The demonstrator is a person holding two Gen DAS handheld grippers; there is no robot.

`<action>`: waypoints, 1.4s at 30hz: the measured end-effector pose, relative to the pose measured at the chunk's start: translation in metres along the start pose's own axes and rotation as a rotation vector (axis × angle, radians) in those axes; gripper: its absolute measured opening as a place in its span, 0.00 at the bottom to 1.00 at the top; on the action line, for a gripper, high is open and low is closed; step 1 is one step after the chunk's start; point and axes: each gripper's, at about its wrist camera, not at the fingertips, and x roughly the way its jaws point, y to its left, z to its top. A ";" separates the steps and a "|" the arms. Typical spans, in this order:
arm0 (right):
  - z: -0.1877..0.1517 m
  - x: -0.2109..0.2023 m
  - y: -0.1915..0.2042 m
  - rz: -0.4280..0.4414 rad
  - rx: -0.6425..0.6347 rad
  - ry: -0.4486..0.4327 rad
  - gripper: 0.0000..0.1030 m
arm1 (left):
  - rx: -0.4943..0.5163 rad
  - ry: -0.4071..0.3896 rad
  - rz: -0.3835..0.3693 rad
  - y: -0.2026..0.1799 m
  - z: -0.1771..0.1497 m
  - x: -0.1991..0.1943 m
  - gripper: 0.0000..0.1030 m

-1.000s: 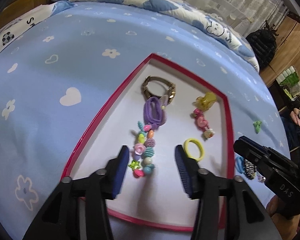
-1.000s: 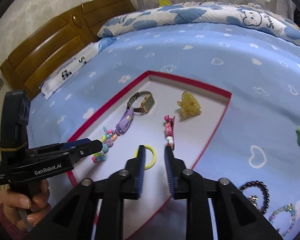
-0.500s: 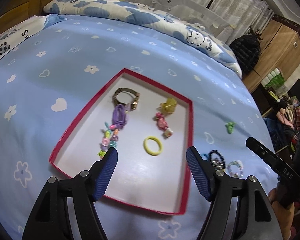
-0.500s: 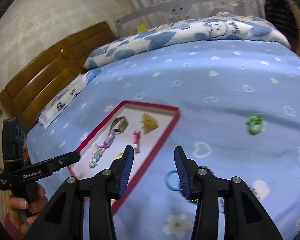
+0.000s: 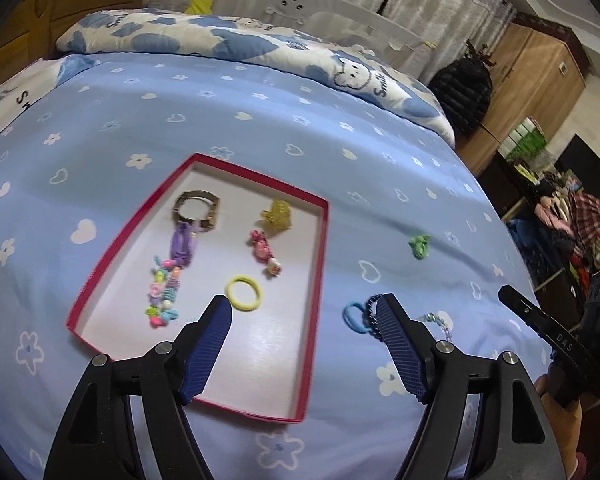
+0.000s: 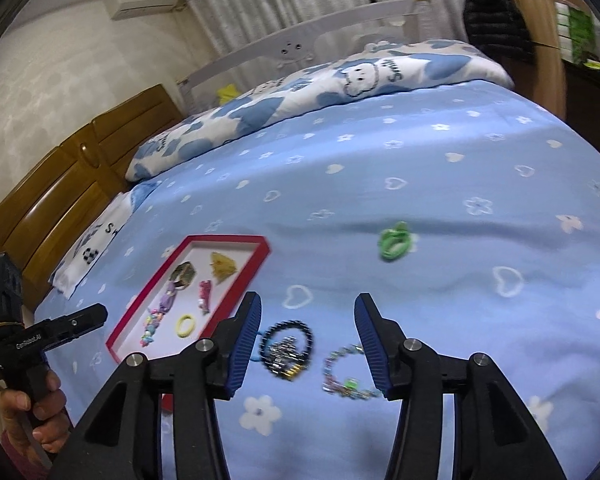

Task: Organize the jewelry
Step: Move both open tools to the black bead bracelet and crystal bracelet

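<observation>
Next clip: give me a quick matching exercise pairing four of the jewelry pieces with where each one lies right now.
Things:
1. yellow hair tie
2. green hair tie
3. dark bead bracelet
4. watch

Places:
A. on the bedsheet, alone, far beyond the right gripper
B. in the red tray, at its far end
C. in the red tray, near end
D. on the bedsheet, between the right gripper's open fingers

Pairs: 1-C, 2-A, 3-D, 4-B

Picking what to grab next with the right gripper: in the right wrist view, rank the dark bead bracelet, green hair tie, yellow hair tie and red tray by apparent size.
1. red tray
2. dark bead bracelet
3. green hair tie
4. yellow hair tie

The bracelet lies nearest the camera and the picture is blurred, so its lead over the green tie is unsure.
</observation>
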 end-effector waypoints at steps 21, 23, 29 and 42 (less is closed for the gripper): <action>-0.034 0.015 -0.054 -0.053 0.061 0.101 0.49 | 0.211 0.139 0.015 -0.077 0.008 0.094 0.71; -0.034 0.019 -0.054 -0.053 0.056 0.114 0.49 | 0.236 0.153 0.026 -0.081 0.010 0.103 0.71; -0.036 0.032 -0.054 -0.058 0.046 0.151 0.49 | 0.294 0.188 0.061 -0.091 0.013 0.133 0.65; -0.039 0.062 -0.050 -0.082 -0.016 0.232 0.48 | 0.406 0.269 0.094 -0.111 0.012 0.189 0.52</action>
